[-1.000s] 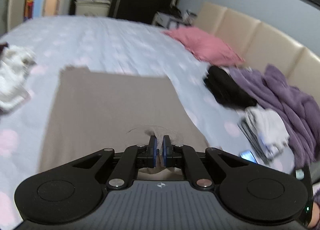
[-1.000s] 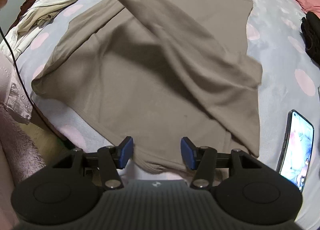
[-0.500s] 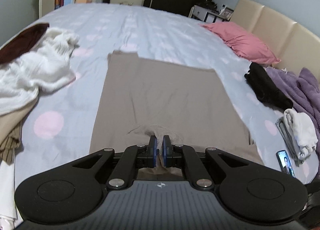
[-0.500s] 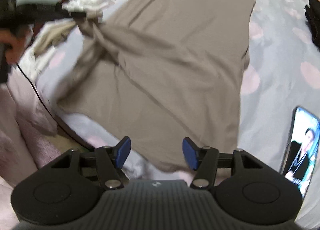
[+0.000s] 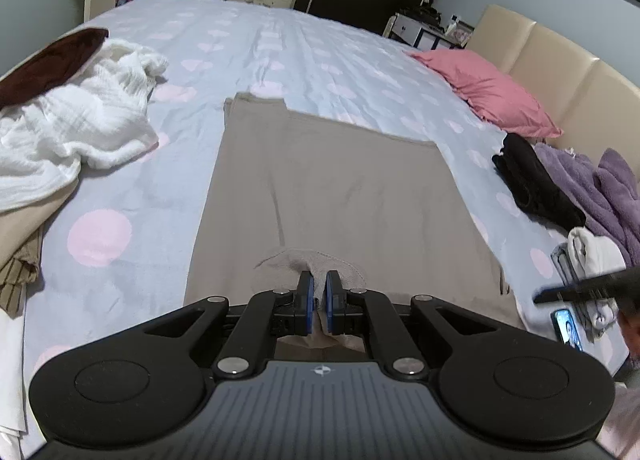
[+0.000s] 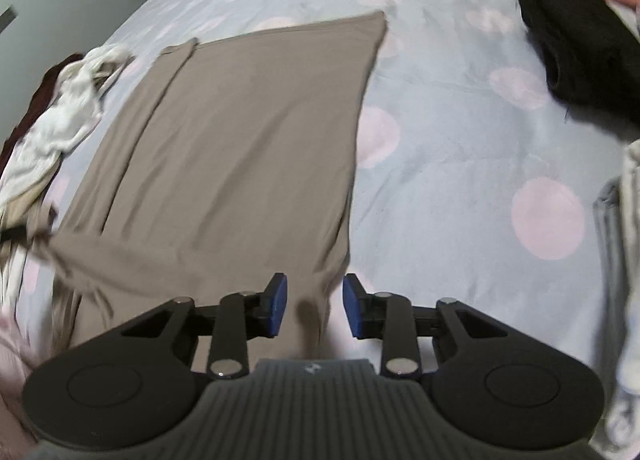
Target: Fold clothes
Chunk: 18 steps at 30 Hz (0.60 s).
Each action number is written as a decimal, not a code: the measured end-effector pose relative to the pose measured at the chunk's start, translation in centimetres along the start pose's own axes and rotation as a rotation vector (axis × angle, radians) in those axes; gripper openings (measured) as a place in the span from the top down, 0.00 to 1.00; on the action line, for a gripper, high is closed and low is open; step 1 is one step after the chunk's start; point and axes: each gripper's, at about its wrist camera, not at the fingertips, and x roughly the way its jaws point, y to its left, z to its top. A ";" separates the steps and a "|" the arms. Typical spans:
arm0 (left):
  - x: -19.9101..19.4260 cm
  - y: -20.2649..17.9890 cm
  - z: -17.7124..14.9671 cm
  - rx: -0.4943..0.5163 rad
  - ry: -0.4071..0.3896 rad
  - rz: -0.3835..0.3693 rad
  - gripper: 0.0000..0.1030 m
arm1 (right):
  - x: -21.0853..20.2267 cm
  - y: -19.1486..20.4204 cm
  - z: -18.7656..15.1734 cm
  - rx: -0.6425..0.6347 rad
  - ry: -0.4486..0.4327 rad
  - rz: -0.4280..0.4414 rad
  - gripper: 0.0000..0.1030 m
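Pinching taupe garment (image 5: 332,196) w/ left gripper (image 5: 317,287)

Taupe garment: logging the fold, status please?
Left gripper shut on taupe garment. Right gripper open over its near edge. White clothes lie apart.

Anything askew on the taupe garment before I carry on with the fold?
Yes. The taupe garment lies mostly flat, but a narrow strip along its left edge is doubled over, and the near-left corner is pulled out into a raised point. The left gripper pinches a bunched bit of its near hem.
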 end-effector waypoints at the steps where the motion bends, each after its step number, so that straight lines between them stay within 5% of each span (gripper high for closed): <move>1: 0.2 0.2 -0.2 0.001 0.012 0.002 0.96 | 0.6 -0.1 0.2 0.006 0.012 0.007 0.66; 7: 0.9 3.3 -1.9 -0.079 0.109 0.103 0.95 | 3.1 0.5 -0.3 -0.033 0.076 0.000 0.66; 14: -0.6 4.9 -2.2 -0.127 0.098 0.152 0.93 | 2.3 -0.1 0.5 0.029 0.033 0.013 0.66; 18: -1.0 4.7 -1.9 -0.121 0.082 0.161 0.58 | 2.0 -0.6 1.3 0.084 0.007 -0.010 0.66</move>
